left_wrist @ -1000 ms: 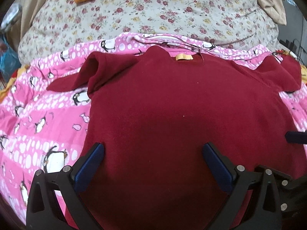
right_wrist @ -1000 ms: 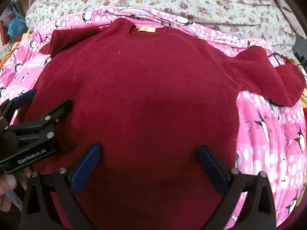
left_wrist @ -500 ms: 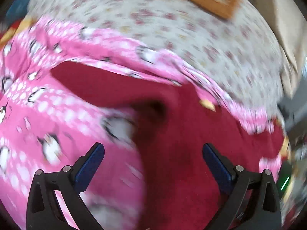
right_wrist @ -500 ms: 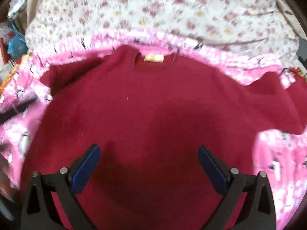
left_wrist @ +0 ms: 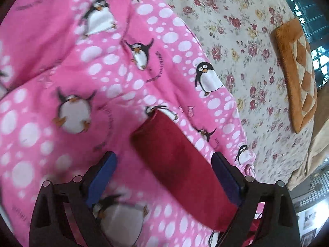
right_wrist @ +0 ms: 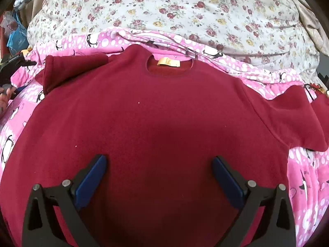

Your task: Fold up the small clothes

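A dark red sweater (right_wrist: 160,127) lies flat on a pink penguin blanket (right_wrist: 304,185), neck label (right_wrist: 168,62) at the far side, both sleeves spread out. My right gripper (right_wrist: 159,173) is open and empty, hovering over the lower body of the sweater. In the left wrist view, the sweater's left sleeve (left_wrist: 176,160) lies on the pink blanket (left_wrist: 61,82), cuff pointing away. My left gripper (left_wrist: 164,173) is open and empty, its blue fingers either side of the sleeve, just above it.
A floral quilt (right_wrist: 185,6) covers the bed beyond the blanket, also seen in the left wrist view (left_wrist: 246,51). An orange patterned cushion (left_wrist: 296,72) lies on it. Bags and clutter (right_wrist: 16,33) sit at the far left edge.
My left gripper has swung left from over the sweater's body to the left sleeve. My right gripper has pulled back slightly and stays over the sweater body. Both stay open.
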Demonstrator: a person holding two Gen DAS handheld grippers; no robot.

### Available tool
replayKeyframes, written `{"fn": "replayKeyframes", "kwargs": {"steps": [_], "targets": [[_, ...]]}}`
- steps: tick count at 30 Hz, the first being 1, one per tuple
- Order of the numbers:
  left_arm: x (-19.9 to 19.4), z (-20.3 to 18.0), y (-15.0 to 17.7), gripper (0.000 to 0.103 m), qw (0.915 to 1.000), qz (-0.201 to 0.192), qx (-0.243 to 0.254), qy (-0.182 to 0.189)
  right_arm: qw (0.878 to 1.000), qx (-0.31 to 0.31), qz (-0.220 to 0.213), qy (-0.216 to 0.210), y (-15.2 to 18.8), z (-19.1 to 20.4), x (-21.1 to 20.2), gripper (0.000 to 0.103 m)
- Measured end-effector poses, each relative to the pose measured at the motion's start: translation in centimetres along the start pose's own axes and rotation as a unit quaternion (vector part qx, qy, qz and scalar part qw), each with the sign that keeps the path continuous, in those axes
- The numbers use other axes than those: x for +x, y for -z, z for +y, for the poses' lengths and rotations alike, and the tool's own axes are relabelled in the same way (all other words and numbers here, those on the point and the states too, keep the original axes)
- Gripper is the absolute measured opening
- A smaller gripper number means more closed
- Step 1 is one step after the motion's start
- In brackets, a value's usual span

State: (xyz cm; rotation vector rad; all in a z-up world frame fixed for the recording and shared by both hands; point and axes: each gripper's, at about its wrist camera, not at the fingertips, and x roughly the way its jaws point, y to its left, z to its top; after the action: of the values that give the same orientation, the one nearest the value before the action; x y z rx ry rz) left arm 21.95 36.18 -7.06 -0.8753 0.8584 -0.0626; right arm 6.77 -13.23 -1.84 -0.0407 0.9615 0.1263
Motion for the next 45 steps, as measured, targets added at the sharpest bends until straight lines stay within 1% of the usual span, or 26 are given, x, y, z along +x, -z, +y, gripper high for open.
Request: {"fn": "replayKeyframes", "kwargs": {"steps": [5, 7, 8, 9, 10, 11, 12, 13, 14, 16, 18, 20, 22, 24, 25, 28, 31, 33, 34, 35, 37, 40, 41, 43, 44, 45], "targets": [[2.0, -1.9, -0.4, 0.081, 0.9991, 0.017, 0.038, -0.003, 1.000, -0.002, -0.001, 0.002, 0.1, 0.0, -0.1, 0.103], [2.4, -2.5, -0.3, 0.077, 0.9978, 0.018, 0.060, -0.019, 1.000, -0.002, -0.001, 0.004, 0.1, 0.1, -0.1, 0.103], [2.5, -2.8, -0.3, 0.065, 0.9964, 0.010, 0.075, -0.038, 1.000, -0.002, -0.001, 0.003, 0.1, 0.0, -0.1, 0.103], [2.4, -2.8, -0.2, 0.048, 0.9950, 0.003, 0.083, -0.055, 1.000, -0.002, -0.001, 0.003, 0.1, 0.1, -0.1, 0.103], [2.5, -2.8, 0.0, 0.039, 0.9920, -0.003, 0.090, -0.088, 1.000, -0.002, 0.000, 0.004, 0.1, 0.1, -0.1, 0.103], [2.6, -2.9, 0.2, 0.016, 0.9884, -0.007, 0.095, -0.118, 1.000, -0.003, 0.000, 0.004, 0.1, 0.1, -0.1, 0.103], [2.5, -3.1, 0.3, 0.007, 0.9843, -0.015, 0.101, -0.144, 1.000, -0.003, 0.000, 0.004, 0.1, 0.1, -0.1, 0.103], [1.9, -3.9, 0.5, 0.002, 0.9794, -0.030, 0.114, -0.164, 1.000, -0.003, 0.000, 0.004, 0.1, 0.1, -0.1, 0.103], [1.5, -4.5, 0.7, 0.000, 0.9753, -0.040, 0.127, -0.177, 1.000, -0.003, 0.000, 0.004, 0.1, 0.1, -0.1, 0.103], [-1.2, -6.4, 1.0, 0.000, 0.9606, -0.097, 0.156, -0.209, 1.000, -0.002, 0.000, 0.004, 0.1, 0.0, -0.1, 0.103], [-4.7, -7.5, 0.4, 0.000, 0.9473, -0.151, 0.165, -0.230, 1.000, -0.002, -0.001, 0.003, 0.1, 0.0, -0.1, 0.103], [-7.8, -7.8, -0.6, 0.000, 0.9456, -0.171, 0.154, -0.230, 1.000, -0.002, -0.001, 0.003, 0.1, 0.0, -0.1, 0.103], [-10.2, -8.8, -0.8, 0.000, 0.9396, -0.188, 0.163, -0.235, 1.000, -0.002, 0.000, 0.004, 0.0, 0.0, -0.1, 0.103], [-11.5, -11.4, -0.2, 0.000, 0.9372, -0.208, 0.179, -0.216, 1.000, -0.001, 0.000, 0.004, -0.1, 0.0, -0.1, 0.103], [-11.9, -12.9, 0.7, 0.000, 0.9400, -0.208, 0.190, -0.192, 1.000, -0.001, 0.000, 0.004, -0.1, 0.0, -0.1, 0.103], [-11.2, -17.6, 4.0, 0.000, 0.9465, -0.194, 0.226, -0.124, 1.000, 0.002, 0.002, 0.001, -0.2, -0.1, -0.1, 0.103], [-8.0, -23.2, 10.8, 0.000, 0.9491, -0.141, 0.278, -0.043, 1.000, 0.010, 0.012, -0.016, -0.5, -0.8, -0.4, 0.103], [-4.4, -25.9, 15.5, 0.000, 0.9462, -0.098, 0.308, -0.011, 1.000, 0.026, 0.012, -0.014, -1.1, -1.9, -1.1, 0.102], [-3.1, -26.6, 17.2, 0.000, 0.9442, -0.084, 0.318, -0.005, 0.999, 0.045, 0.000, 0.002, -1.5, -3.0, -1.9, 0.102], [-0.4, -27.4, 20.1, 0.000, 0.9396, -0.059, 0.337, 0.001, 0.998, 0.063, -0.009, 0.013, -1.8, -4.0, -2.5, 0.102], [3.1, -28.0, 23.4, 0.000, 0.9374, -0.026, 0.347, 0.001, 0.993, 0.110, -0.023, 0.030, -2.3, -6.7, -3.5, 0.102], [8.4, -27.3, 28.2, 0.004, 0.9330, 0.073, 0.352, -0.002, 0.982, 0.182, -0.023, 0.037, -2.5, -10.2, -3.7, 0.102], [9.3, -27.1, 29.1, 0.004, 0.9300, 0.111, 0.351, -0.004, 0.979, 0.199, -0.017, 0.027, -2.6, -11.0, -3.4, 0.102], [7.7, -27.4, 29.4, 0.009, 0.9297, 0.106, 0.353, 0.008, 0.977, 0.212, -0.010, -0.008, -2.8, -11.5, -2.6, 0.101], [6.6, -27.4, 29.0, 0.017, 0.9311, 0.112, 0.347, 0.019, 0.977, 0.209, -0.012, -0.024, -3.2, -11.3, -2.4, 0.101], [5.9, -27.3, 29.0, 0.018, 0.9320, 0.119, 0.341, 0.025, 0.979, 0.201, -0.018, -0.035, -3.6, -10.9, -2.3, 0.100]]}}
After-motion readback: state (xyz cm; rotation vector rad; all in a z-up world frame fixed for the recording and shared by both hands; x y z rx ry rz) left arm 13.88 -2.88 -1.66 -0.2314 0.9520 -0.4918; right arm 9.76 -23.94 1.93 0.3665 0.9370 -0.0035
